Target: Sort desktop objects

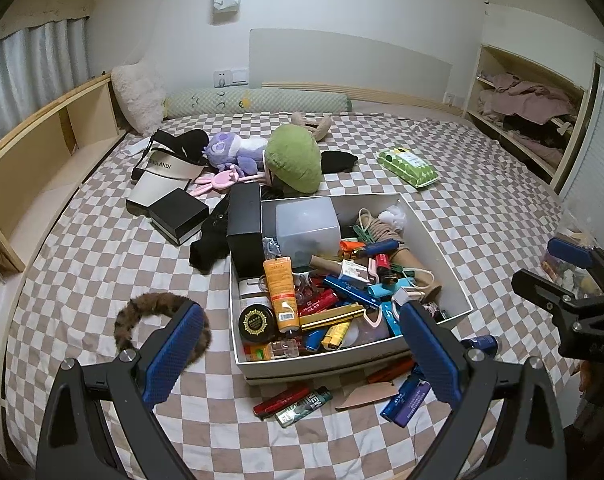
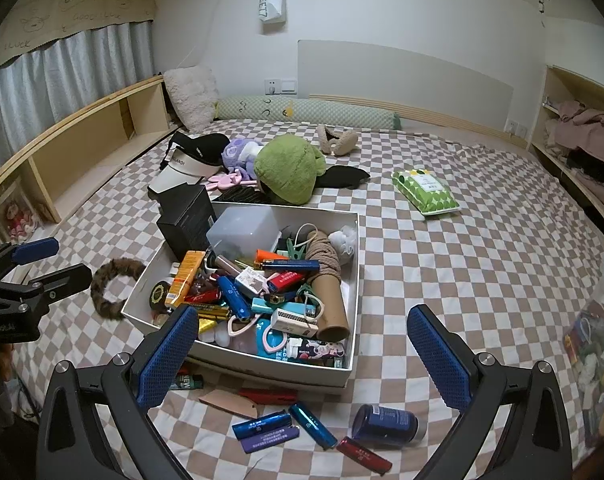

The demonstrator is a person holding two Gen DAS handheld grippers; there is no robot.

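A white box (image 1: 434, 248) (image 2: 356, 280) sits on the checkered bed, heaped with lighters, an orange tube (image 1: 281, 292) (image 2: 185, 278), a translucent plastic case (image 1: 306, 224), a black carton (image 1: 243, 228) and a cardboard tube (image 2: 332, 304). Loose lighters (image 1: 304, 404) (image 2: 265, 424) and a dark blue bottle (image 2: 388, 424) lie in front of the box. My left gripper (image 1: 302, 354) hovers open over the box's near edge, holding nothing. My right gripper (image 2: 304, 356) is open and empty too, near the box's front right corner. Each also shows in the other's view: right gripper (image 1: 554, 270), left gripper (image 2: 49, 265).
A brown furry hair band (image 1: 141, 304) (image 2: 113, 270) lies left of the box. Behind it are a green plush hat (image 1: 293, 160), a purple toy, a visor cap and a black gift box (image 1: 177, 216). A green wipes pack (image 2: 426, 192) lies far right. Wooden shelves line both sides.
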